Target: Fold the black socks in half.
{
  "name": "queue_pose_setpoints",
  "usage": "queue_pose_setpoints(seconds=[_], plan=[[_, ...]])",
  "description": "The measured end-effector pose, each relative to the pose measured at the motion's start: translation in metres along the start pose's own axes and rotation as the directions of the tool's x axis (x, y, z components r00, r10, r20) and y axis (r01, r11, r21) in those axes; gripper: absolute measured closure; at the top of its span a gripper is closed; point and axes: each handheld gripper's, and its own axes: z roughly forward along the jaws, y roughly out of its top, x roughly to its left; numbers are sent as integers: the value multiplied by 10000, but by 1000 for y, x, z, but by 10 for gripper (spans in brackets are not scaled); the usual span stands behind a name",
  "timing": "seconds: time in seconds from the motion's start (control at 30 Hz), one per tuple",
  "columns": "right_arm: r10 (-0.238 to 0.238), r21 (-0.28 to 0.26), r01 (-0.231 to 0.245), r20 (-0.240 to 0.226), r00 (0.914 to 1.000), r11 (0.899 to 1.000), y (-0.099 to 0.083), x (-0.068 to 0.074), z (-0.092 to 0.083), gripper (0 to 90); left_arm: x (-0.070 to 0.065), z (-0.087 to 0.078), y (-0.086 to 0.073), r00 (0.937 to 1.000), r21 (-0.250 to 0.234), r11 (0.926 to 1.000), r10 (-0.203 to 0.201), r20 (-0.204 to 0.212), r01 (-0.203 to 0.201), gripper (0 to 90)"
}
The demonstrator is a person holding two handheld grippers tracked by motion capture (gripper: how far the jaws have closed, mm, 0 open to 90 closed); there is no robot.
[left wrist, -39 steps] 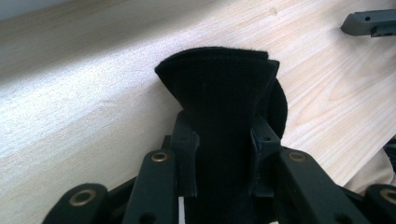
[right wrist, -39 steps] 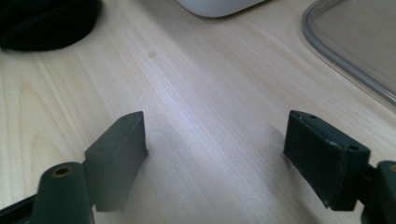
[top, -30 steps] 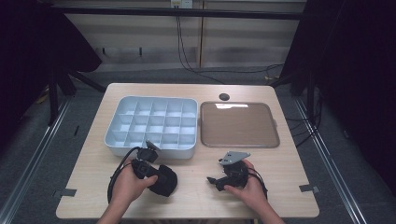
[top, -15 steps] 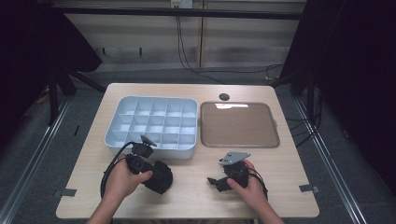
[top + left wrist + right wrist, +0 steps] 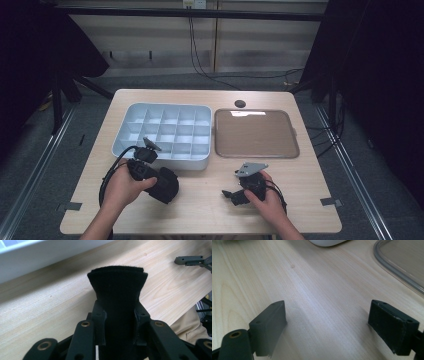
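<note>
High view first: the left gripper (image 5: 162, 186), lower left of the frame, has its fingers clamped on one black fabric roll (image 5: 165, 185), carried just off the wooden surface (image 5: 200, 210) in front of the white compartment tray (image 5: 165, 132). The right gripper (image 5: 234, 194), lower centre-right, sits low on the surface, nothing in it. One brown flat tray (image 5: 257, 133) lies to the right of the white one, one small dark disc (image 5: 240, 103) above it.

Left gripper view: the fingers (image 5: 100, 322) pinch the roll from both sides, its felt-like end (image 5: 117, 285) sticking up mid-frame, the white tray's wall (image 5: 37, 262) across the upper left.

Right gripper view: fingers (image 5: 270, 325) spread wide over bare wood, the brown tray's clear rim (image 5: 397, 272) at upper right.

My read: this is the carry step, with the roll picked up and probably headed for a compartment. The next move calls for lifting over the tray wall and lining up above a cell. The cells look empty, though the picture is soft. Count: two grippers, two trays, one roll.
</note>
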Motion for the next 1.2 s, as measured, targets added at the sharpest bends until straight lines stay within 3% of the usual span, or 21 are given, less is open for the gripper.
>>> queue_pose_setpoints(seconds=[0.77, 1.2], plan=[[28, -13, -28, 4, 10000, 10000, 0, 0, 0, 141, 2, -30, 13, 9997, 116, 9999, 38, -235, -35, 694], [23, -5, -23, 36, 10000, 10000, 0, 0, 0, 141, 9, -45, 17, 9997, -121, 9998, -131, -220, 128, 694]])
